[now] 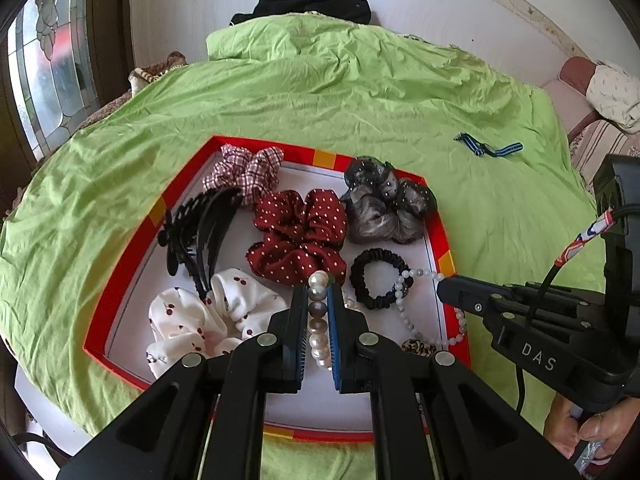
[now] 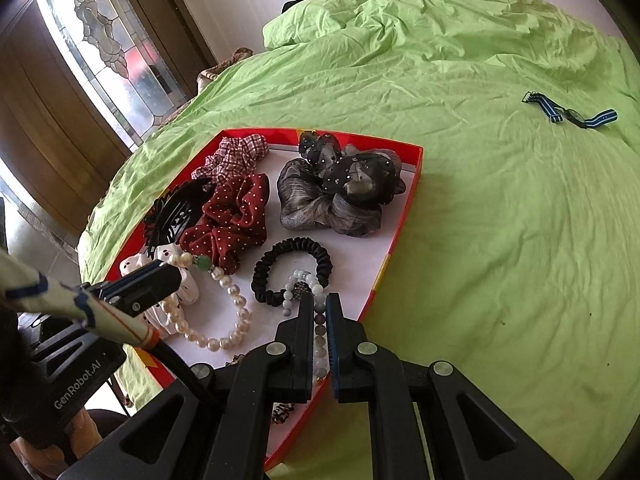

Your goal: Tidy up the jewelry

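A red-rimmed tray (image 1: 132, 264) (image 2: 416, 168) lies on the green bedspread. It holds a plaid scrunchie (image 1: 246, 172), a dark red dotted scrunchie (image 1: 300, 236) (image 2: 232, 224), a grey scrunchie (image 1: 384, 204) (image 2: 340, 192), a white cherry scrunchie (image 1: 200, 316), a black claw clip (image 1: 196, 232) (image 2: 176, 212) and a black hair tie (image 1: 380, 276) (image 2: 296, 268). My left gripper (image 1: 319, 292) is shut on a pearl bracelet (image 1: 318, 320) (image 2: 228, 304). My right gripper (image 2: 319, 304) is shut on a pale grey bead bracelet (image 2: 320, 344) (image 1: 416, 320).
A blue striped watch (image 1: 488, 148) (image 2: 572, 114) lies on the bedspread (image 1: 360, 100) to the right of the tray. Black clothing (image 1: 312, 2) lies at the far edge. A glass door (image 2: 108, 52) stands at the left. A leopard-print item (image 1: 418, 346) lies at the tray's near edge.
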Demonstrator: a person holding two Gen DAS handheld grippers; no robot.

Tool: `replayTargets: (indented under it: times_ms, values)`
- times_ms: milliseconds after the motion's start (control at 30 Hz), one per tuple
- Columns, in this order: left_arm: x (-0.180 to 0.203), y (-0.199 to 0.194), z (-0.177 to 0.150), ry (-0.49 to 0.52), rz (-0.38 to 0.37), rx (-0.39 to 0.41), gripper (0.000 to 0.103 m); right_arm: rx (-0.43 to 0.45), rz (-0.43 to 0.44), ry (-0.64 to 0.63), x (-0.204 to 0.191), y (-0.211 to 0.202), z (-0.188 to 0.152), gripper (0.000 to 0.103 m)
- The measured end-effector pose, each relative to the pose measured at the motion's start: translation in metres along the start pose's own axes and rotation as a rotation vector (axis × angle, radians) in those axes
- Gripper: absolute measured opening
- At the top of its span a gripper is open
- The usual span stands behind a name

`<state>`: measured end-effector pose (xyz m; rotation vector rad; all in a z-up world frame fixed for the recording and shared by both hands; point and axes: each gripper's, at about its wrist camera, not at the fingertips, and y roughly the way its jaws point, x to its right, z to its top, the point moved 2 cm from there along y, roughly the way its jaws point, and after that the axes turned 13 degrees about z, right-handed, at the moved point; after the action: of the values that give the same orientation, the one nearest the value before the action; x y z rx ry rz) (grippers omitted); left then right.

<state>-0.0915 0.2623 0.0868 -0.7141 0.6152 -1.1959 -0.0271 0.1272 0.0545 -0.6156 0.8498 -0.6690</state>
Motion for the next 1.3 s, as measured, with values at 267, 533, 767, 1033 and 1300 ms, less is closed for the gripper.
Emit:
replayTargets:
  times_ms: [267, 533, 767, 1033, 1300]
  values:
    - [-0.003, -0.003, 0.001, -0.008, 0.009, 0.014, 0.009, 0.005, -0.001, 0.002, 0.000, -0.001, 0.000, 0.007]
    - [-0.005, -0.009, 0.003, -0.022, 0.010, 0.046, 0.024, 0.014, 0.022, 0.051, 0.005, -0.005, 0.002, 0.016]
    - [-0.007, -0.017, 0.006, -0.042, 0.017, 0.092, 0.037, 0.040, 0.037, 0.063, 0.004, -0.016, 0.002, 0.020]
    - [-0.010, -0.025, 0.006, -0.067, 0.067, 0.134, 0.053, 0.069, 0.028, 0.050, -0.001, -0.034, -0.003, 0.025]
    - [-0.024, -0.079, 0.005, -0.175, 0.275, 0.312, 0.083, 0.111, 0.001, 0.057, 0.000, -0.067, -0.020, 0.026]
